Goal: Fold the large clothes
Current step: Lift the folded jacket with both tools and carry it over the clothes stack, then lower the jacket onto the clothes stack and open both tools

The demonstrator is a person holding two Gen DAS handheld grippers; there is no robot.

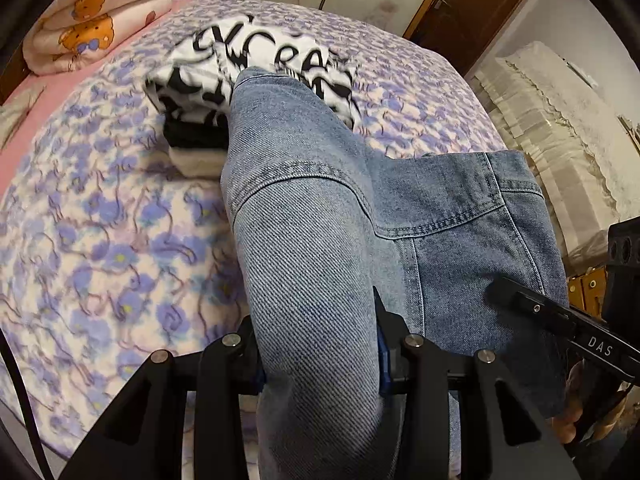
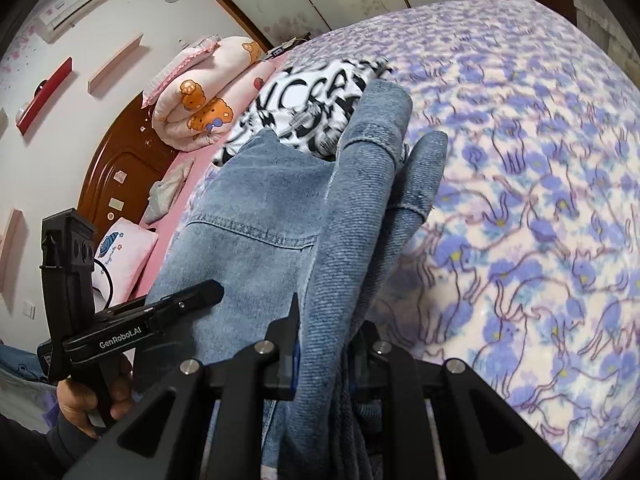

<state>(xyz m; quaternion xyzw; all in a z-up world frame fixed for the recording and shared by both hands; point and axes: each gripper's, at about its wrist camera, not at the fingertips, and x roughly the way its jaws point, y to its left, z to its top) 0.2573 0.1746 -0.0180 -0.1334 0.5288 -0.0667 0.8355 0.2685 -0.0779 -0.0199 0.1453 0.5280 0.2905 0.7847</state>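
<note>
Far left, bedding: a rolled quilt (image 1: 92, 12), pink with orange bears, lies by the wooden headboard (image 2: 116, 176); a small pink pillow (image 2: 120, 258) sits near it.
Bed cover: a fleecy blanket (image 1: 100, 240) printed with purple-blue flowers on cream spreads over the whole bed.
Stack: folded clothes (image 1: 200, 120) lie on the blanket, a white top with bold black lettering over a black layer and a white one.
Left gripper (image 1: 320, 364): its black jaws are clamped on a thick bunched fold of the denim garment (image 1: 320, 220), which fills the gap between them.
Denim garment: heavy blue twill with pale double stitching, raised off the blanket and hanging between both grippers; it hides the near side of the stack.
Right gripper (image 2: 324, 356): jaws nearly together, pinching a thinner fold of the same denim.
Hands: a hand (image 2: 86, 404) grips the left gripper's handle.
Far right: a brown door (image 1: 468, 4) and a lace-covered cabinet (image 1: 552, 120).
</note>
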